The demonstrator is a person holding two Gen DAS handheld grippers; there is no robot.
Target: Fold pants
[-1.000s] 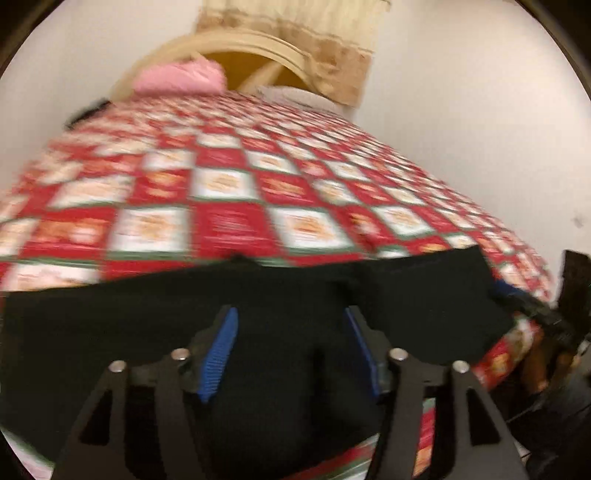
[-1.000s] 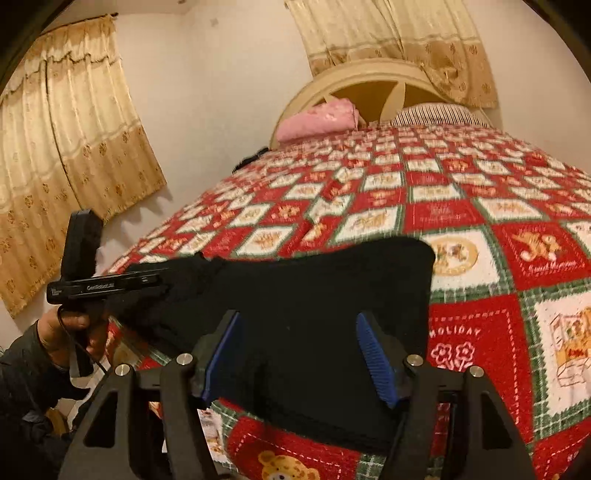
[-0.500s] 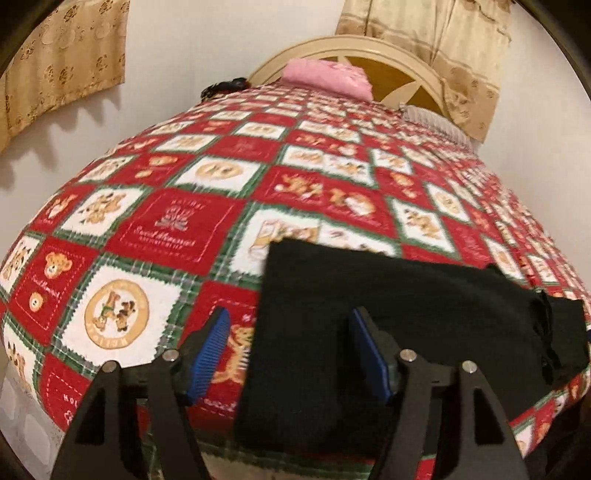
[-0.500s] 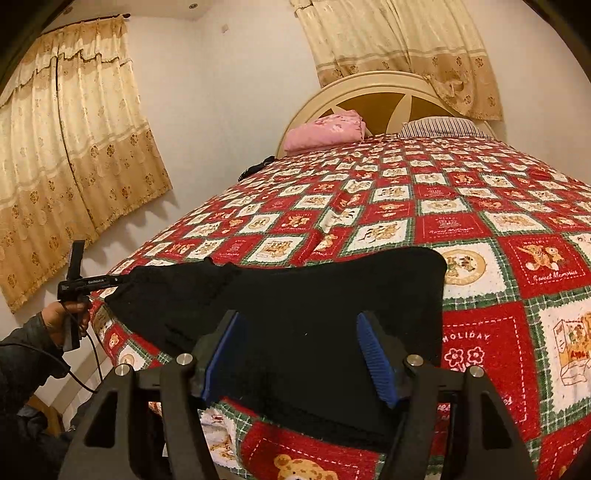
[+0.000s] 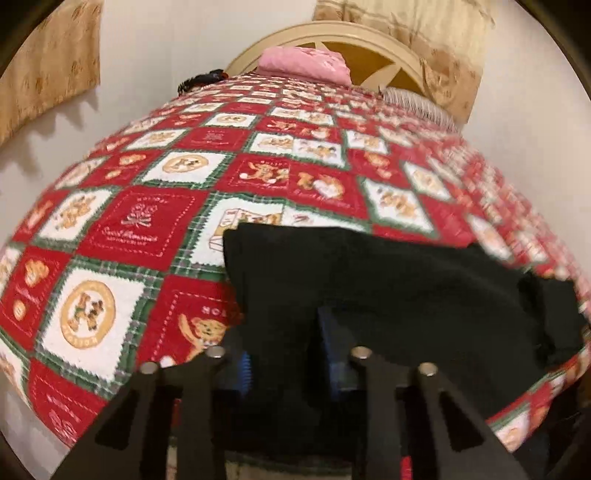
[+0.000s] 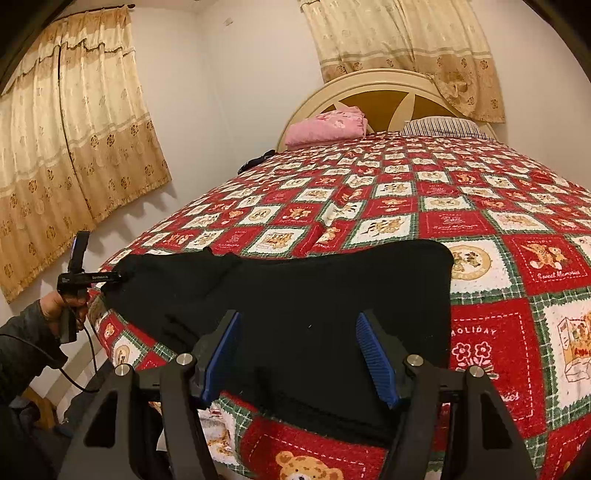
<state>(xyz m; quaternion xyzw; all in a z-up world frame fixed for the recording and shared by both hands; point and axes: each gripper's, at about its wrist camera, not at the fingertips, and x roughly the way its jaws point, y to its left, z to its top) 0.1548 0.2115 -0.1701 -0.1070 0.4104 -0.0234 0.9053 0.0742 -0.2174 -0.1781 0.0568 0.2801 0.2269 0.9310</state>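
Across the bed (image 6: pixel 517 258) foot we stretch black pants (image 6: pixel 295 295) sideways: our left gripper (image 5: pixel 284 354) has just been closing on one end, right gripper (image 6: pixel 299 354) poised agape over the other.

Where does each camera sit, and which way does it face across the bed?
Left wrist: on the left gripper at the bed's near edge, facing the headboard; its jaws have just closed on the black pants.
Right wrist: on the open right gripper, facing likewise; hand and sleeve visible.
Both share pants, quilt, pink pillow.
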